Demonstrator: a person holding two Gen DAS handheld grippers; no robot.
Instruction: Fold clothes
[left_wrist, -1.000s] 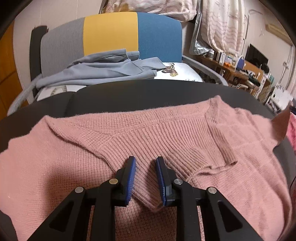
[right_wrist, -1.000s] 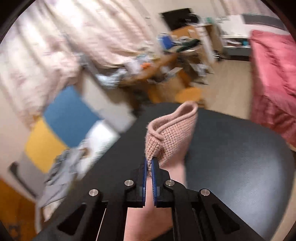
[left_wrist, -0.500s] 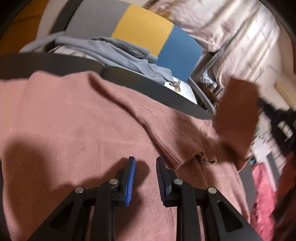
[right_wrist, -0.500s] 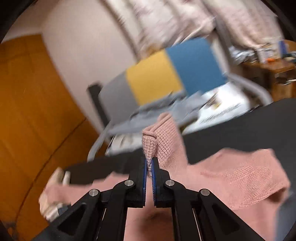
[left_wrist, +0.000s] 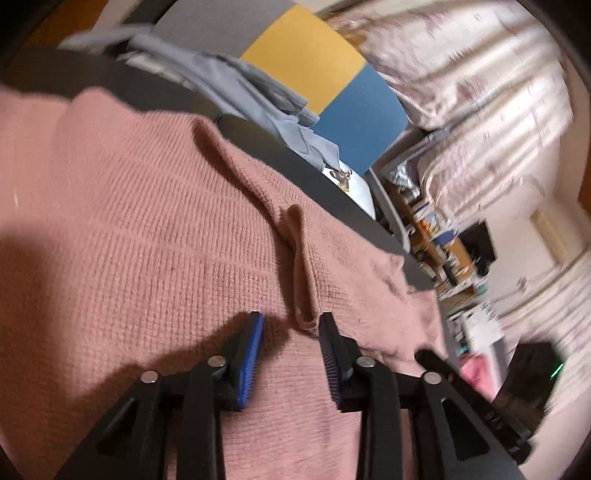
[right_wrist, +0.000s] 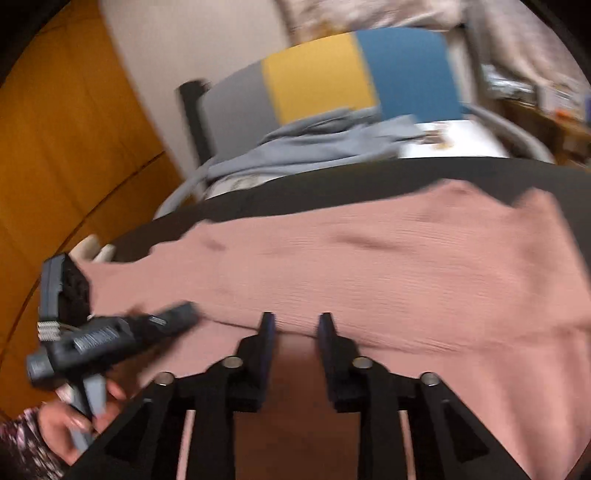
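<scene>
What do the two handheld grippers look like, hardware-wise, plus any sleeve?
Left gripper and right gripper: matte black angular linkage arms, silver pivot pins, flat fingers with ribbed blue pads. From outside, the left gripper has a grey-and-black body and grey trigger handle. The sleeve is dark floral.

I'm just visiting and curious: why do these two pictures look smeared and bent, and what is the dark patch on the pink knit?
Left wrist view: the pink sweater is fairly sharp, the curtains streak with motion, and a shadow darkens the knit at lower left. Right wrist view: nearly everything smears, even the chair back. Both views bulge inside a dark round rim, a fisheye effect.
</scene>
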